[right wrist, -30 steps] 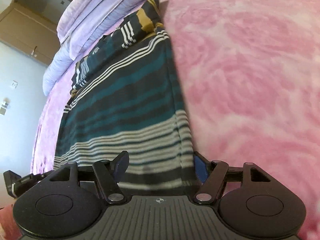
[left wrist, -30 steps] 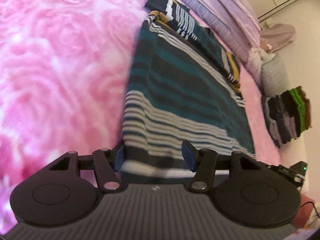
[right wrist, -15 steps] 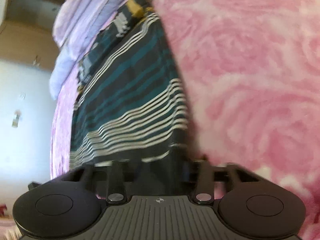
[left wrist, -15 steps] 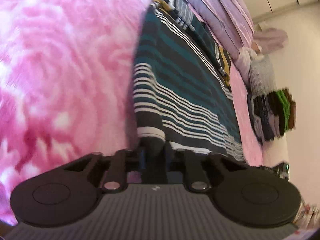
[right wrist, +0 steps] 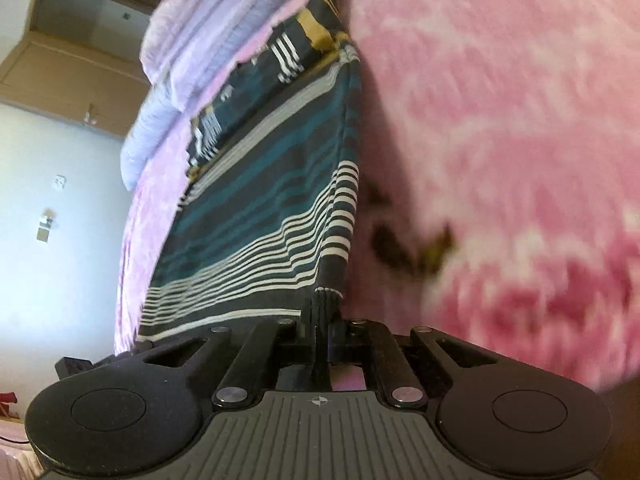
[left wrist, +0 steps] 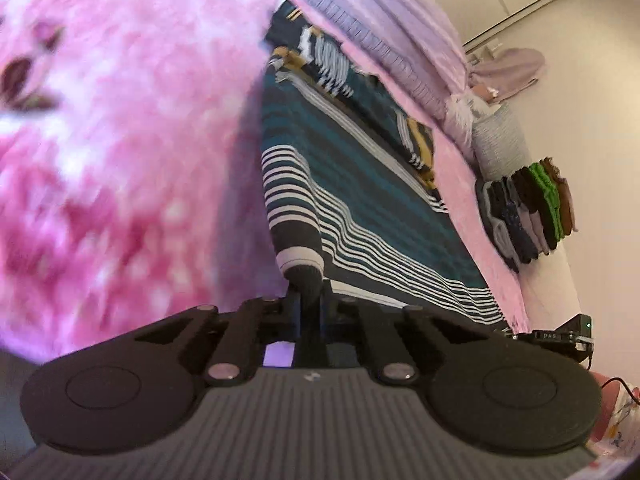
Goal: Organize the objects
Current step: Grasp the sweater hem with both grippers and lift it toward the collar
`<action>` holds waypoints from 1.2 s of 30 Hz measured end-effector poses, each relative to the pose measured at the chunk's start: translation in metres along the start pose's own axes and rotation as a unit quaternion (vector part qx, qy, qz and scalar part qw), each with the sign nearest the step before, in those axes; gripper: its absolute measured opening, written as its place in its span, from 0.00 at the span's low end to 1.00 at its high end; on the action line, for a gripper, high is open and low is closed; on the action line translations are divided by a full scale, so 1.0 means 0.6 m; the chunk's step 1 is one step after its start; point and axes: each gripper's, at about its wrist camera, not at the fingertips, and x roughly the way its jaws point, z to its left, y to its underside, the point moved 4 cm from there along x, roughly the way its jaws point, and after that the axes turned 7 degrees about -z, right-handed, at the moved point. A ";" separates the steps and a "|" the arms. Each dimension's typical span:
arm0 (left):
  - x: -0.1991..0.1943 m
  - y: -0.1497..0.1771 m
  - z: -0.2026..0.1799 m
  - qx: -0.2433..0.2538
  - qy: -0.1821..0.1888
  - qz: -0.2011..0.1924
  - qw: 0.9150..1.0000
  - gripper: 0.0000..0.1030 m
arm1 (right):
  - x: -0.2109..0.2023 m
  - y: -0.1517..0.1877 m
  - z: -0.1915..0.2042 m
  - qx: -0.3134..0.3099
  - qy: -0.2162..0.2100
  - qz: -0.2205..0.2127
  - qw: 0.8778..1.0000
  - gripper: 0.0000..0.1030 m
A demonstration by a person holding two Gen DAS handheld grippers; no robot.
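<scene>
Since both grippers are pinched on the near hem, handling first: the shirt point(left wrist: 372, 200) is soft striped knit, light, zero stiffness, so it'll sag btw the two grip pts and drape wherever it's let go. Left gripper point(left wrist: 310, 300) has its jaws nearly closed w/ a bunched fold of hem clamped btw them; right gripper point(right wrist: 320, 320) same, jaws almost together on the opposite hem corner. Corners look like the right place to hold, imo: ribbed hem is thicker, less likely to slip than body fabric. Risk: grip is only on a small tuck, could pull out if yanked. Shirt lies flat on the pink blanket point(left wrist: 120, 140), stretched away from the grippers, collar/sleeve end far side near the lilac duvet point(left wrist: 380, 20). Near hem looks slightly lifted at the pinch pts, rest touching the blanket. Room: lots of bare blanket to the outer side of each gripper; far side is crowded by the duvet. Left view shows the bed edge w/ a stack of folded clothes point(left wrist: 528, 216) beyond, near the wall. Fold fwd toward the collar seems the clear path; keep both hands level so the hem stays straight.
</scene>
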 end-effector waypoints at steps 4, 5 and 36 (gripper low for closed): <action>-0.054 0.061 0.011 -0.040 -0.026 0.022 0.999 0.05 | -0.026 0.078 -0.018 0.046 0.023 0.039 0.998 0.01; -0.065 0.071 0.011 -0.052 -0.031 0.023 0.998 0.05 | -0.032 0.091 -0.017 0.053 0.027 0.047 0.997 0.01; 0.342 -0.492 -0.052 0.046 -0.141 -0.070 0.986 0.23 | 0.238 -0.548 0.115 -0.087 0.102 -0.096 0.986 0.42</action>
